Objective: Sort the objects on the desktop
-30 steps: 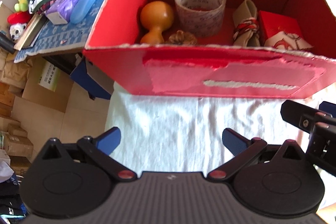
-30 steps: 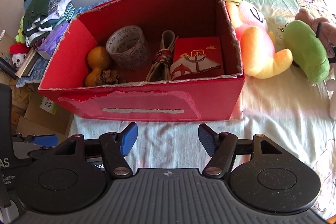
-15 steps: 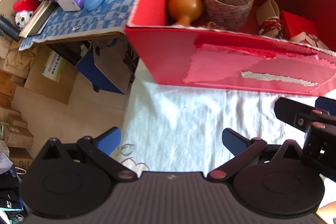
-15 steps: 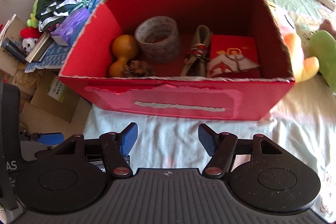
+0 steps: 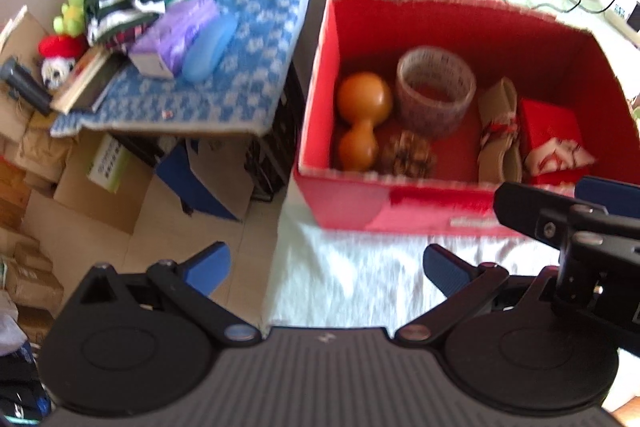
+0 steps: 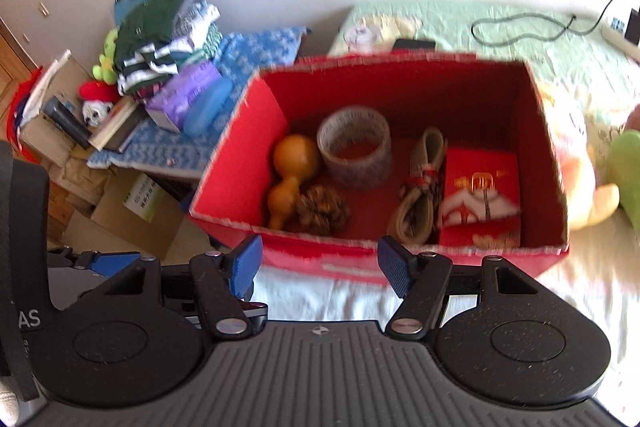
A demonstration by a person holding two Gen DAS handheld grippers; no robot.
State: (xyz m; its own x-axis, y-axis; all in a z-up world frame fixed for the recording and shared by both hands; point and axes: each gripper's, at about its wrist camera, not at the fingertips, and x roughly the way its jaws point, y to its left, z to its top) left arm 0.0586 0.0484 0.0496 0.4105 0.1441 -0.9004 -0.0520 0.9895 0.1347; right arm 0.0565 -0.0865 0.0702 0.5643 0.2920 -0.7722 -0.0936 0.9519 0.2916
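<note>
Both tongs spread, nothing held: left gripper, right gripper. Sorted stuff seen inside red box, 12 o'clock. Tape roll probably light, stiff, best pinched across wall. Gourd likely slippery, waist grip advised.

blue-white patterned cloth under folded green-striped clothes pile | brown cardboard boxes on floor | white power strip, maybe charger plugged | yellow-pink plush toy
</note>
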